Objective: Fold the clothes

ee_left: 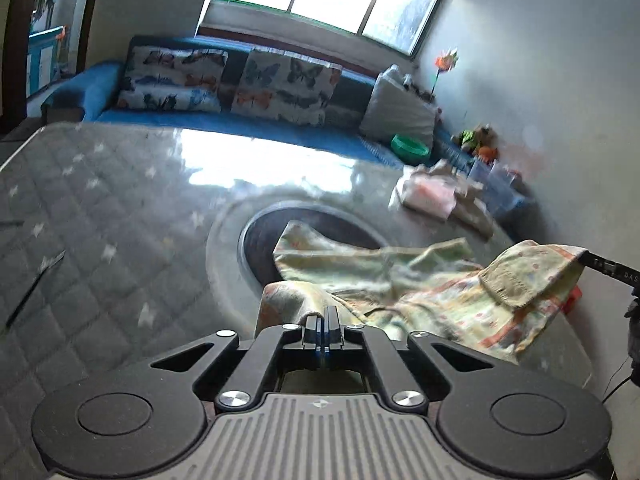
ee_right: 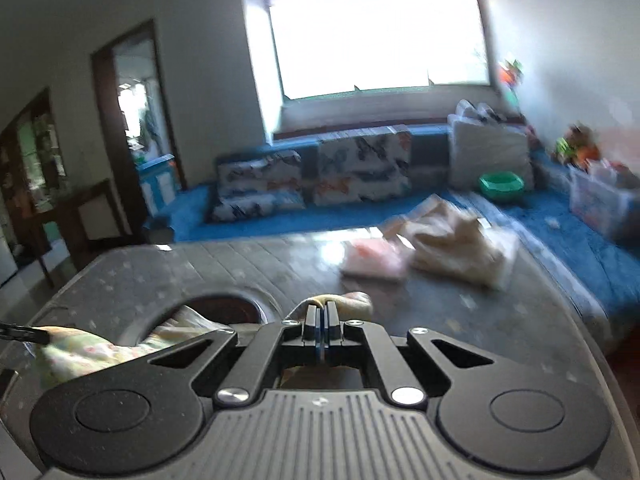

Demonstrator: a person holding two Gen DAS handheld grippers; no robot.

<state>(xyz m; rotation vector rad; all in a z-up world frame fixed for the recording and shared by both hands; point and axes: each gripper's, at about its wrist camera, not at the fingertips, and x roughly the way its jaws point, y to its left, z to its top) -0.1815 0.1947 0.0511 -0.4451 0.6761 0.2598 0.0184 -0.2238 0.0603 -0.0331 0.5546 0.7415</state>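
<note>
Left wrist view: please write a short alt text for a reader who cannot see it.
The left hand-held gripper is shut on the edge of a pale printed garment spread over a grey quilted table. The right hand-held gripper pinches its far corner; folded clothes lie beyond.

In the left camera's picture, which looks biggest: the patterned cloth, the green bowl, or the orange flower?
1. patterned cloth, though it's nearest the camera
2. green bowl
3. orange flower, smallest and farthest

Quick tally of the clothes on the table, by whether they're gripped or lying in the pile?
Gripped by both grippers: 1, the patterned garment, left gripper, right gripper.
Lying in the far pile: 2, a pink piece and a cream piece.
Total: 3
</note>
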